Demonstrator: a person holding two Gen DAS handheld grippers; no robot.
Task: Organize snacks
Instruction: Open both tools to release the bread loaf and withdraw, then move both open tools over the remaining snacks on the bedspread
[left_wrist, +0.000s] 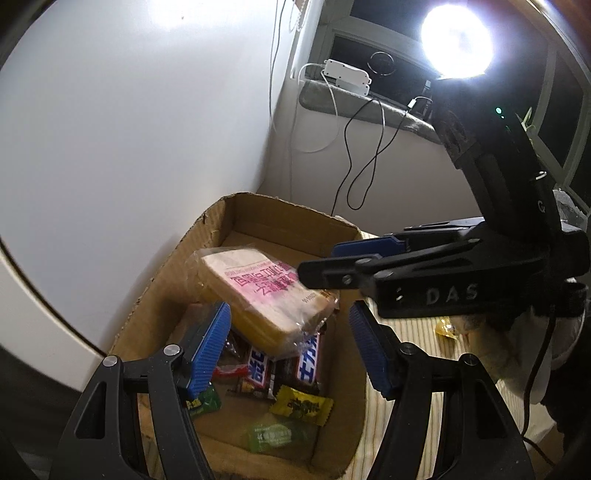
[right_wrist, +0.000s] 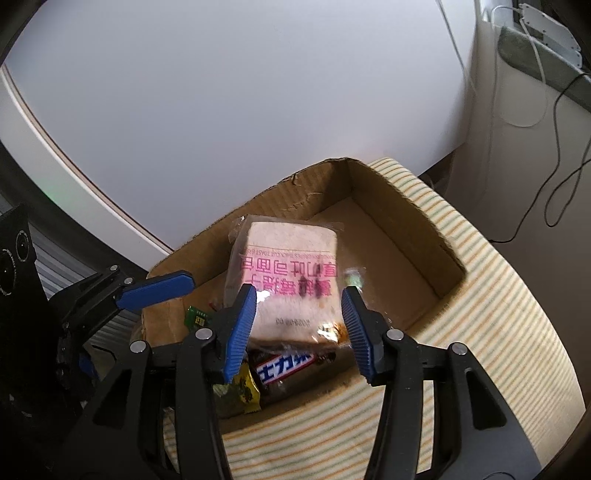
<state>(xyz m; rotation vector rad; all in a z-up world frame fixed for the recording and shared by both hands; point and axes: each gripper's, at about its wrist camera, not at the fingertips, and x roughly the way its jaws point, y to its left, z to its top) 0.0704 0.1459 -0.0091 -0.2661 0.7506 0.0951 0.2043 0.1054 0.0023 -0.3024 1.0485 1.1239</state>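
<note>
Both grippers angle downward over an open cardboard box (right_wrist: 406, 236) that sits on a striped cloth (right_wrist: 498, 332) beside a white wall. The right gripper (right_wrist: 299, 328) hangs over the near end of the box with its blue pads (right_wrist: 240, 332) spread either side of a wrapped bread slice (right_wrist: 288, 280); the pads look just clear of the wrapper, so the fingers stand open rather than clamped on it. The bread lies tilted inside the box, propped on chocolate bars (left_wrist: 284, 369) piled at the near end, with a yellow candy (left_wrist: 301, 404) and green candies (left_wrist: 275, 435) on the box floor beside them. The left gripper (left_wrist: 290, 343) points down over the same near end from the other side, its fingers parted and holding nothing. In the left view the right gripper's body reaches in from the right edge, a gloved hand (left_wrist: 517, 350) behind it.
</note>
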